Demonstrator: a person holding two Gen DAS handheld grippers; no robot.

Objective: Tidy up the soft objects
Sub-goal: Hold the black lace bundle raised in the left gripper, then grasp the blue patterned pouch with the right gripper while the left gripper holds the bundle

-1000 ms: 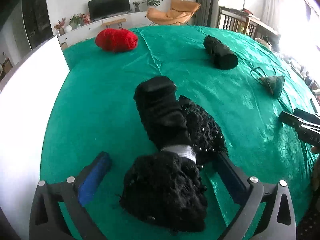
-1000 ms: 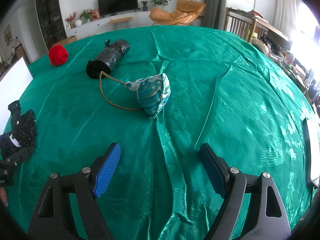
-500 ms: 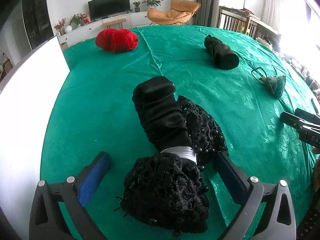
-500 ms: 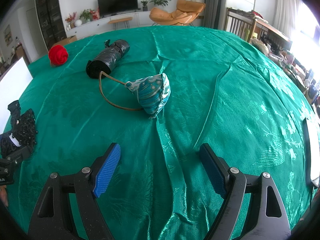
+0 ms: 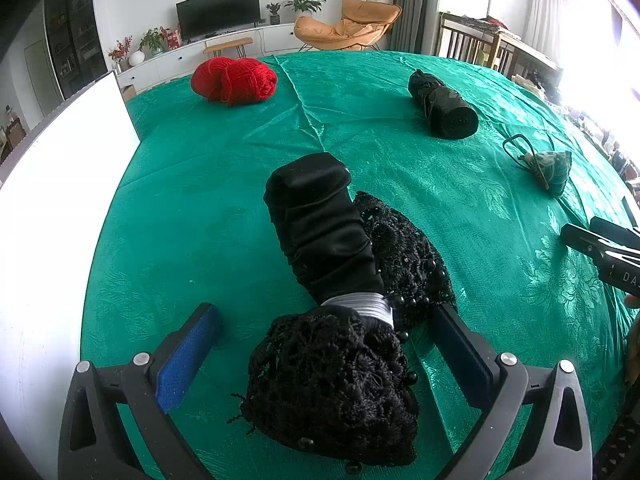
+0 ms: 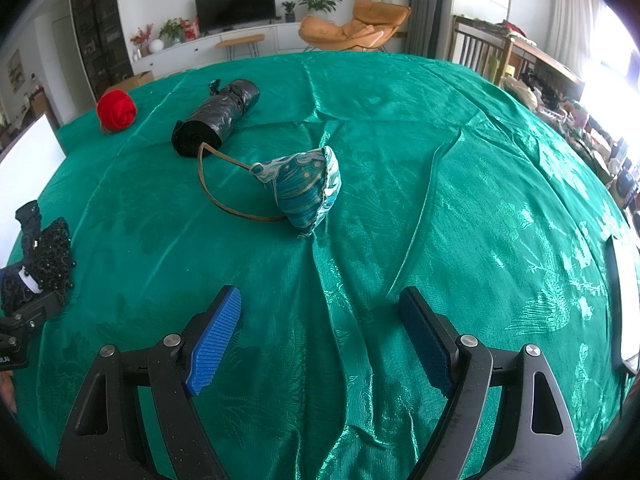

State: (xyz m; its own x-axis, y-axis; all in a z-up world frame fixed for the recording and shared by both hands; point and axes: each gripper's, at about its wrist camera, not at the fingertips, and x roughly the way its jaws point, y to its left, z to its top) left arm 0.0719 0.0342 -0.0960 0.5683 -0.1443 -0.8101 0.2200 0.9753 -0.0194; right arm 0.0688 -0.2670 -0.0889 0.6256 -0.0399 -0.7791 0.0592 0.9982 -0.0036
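Note:
A black beaded lace garment with a black satin sleeve (image 5: 324, 240) lies on the green tablecloth (image 5: 200, 184). My left gripper (image 5: 320, 340) is open, its fingers on either side of the lace bundle's near end, not pressing it. The bundle also shows at the far left of the right wrist view (image 6: 44, 256). My right gripper (image 6: 320, 328) is open and empty over bare cloth. A teal patterned pouch (image 6: 308, 188) with a brown cord lies ahead of it. A black rolled bundle (image 6: 216, 116) and red yarn (image 6: 117, 109) lie farther back.
A white board (image 5: 52, 208) stands along the table's left edge. The right gripper's body (image 5: 604, 252) shows at the right of the left wrist view. A white flat object (image 6: 624, 304) lies at the table's right edge. Chairs and furniture stand beyond the table.
The left gripper has shifted very slightly around the lace bundle. The right gripper has not moved.

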